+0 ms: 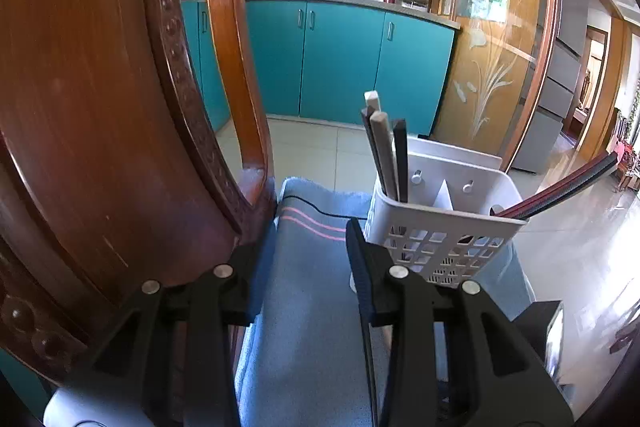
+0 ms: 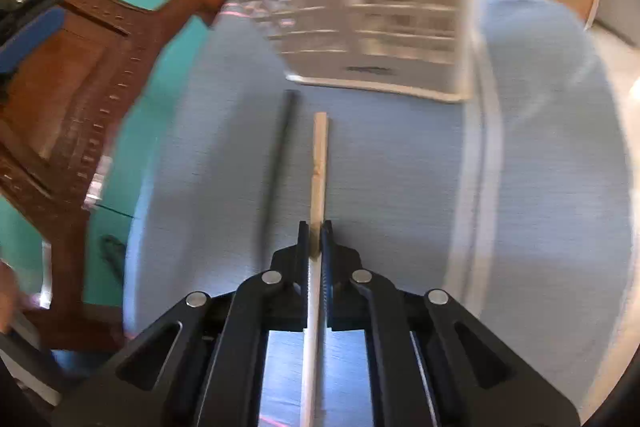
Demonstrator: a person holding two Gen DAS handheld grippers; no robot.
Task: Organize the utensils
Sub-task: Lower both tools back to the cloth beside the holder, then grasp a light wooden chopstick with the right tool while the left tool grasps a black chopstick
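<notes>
The right gripper is clenched on 1 pale chopstick, pinching it across its width; the stick's long axis runs straight ahead along the fingers, its wooden end pointing toward the white utensil basket and its whiter end passing back between the jaws. Just left of it, 1 dark chopstick lies on the blue-grey cloth, nearly parallel and apart from the held stick.

The left gripper hangs released over the same cloth, jaws parted with nothing between them, its right finger just beside the basket's near wall.

Only the left wrist view shows the basket's contents: about 4 sticks stand nearly upright in the left compartment, though overlap makes the count unsure, and 2 red-and-black ones lean out to the right from the right compartment. It also shows the wooden chair back and teal kitchen cabinets. The right wrist view alone shows the 2 chopsticks outside the basket, and it is motion-blurred.
</notes>
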